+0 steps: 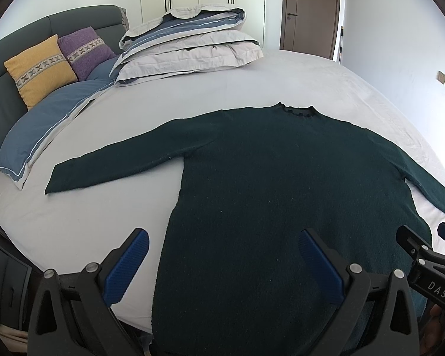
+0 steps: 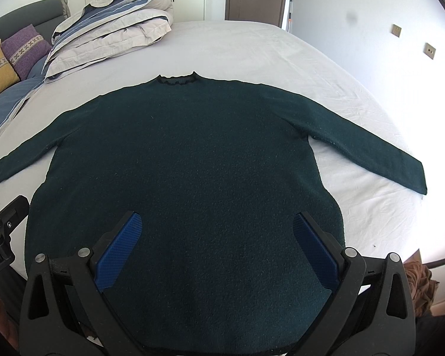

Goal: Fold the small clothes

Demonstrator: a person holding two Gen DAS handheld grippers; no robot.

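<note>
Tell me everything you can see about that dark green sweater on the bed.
The dark green sweater is a long-sleeved knit with a fuzzy, fleecy look and a small ruffled collar. It lies flat and unfolded on the pale bed sheet, collar pointing away, both sleeves spread out to the sides. Its hem end lies nearest the cameras. Both open grippers, left gripper and right gripper, hang over its lower part, gripping nothing.

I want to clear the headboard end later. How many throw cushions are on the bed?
2. The yellow cushion leans on the headboard; the purple cushion is beside it, nearer the folded duvet. The duvet may hide others.
</note>
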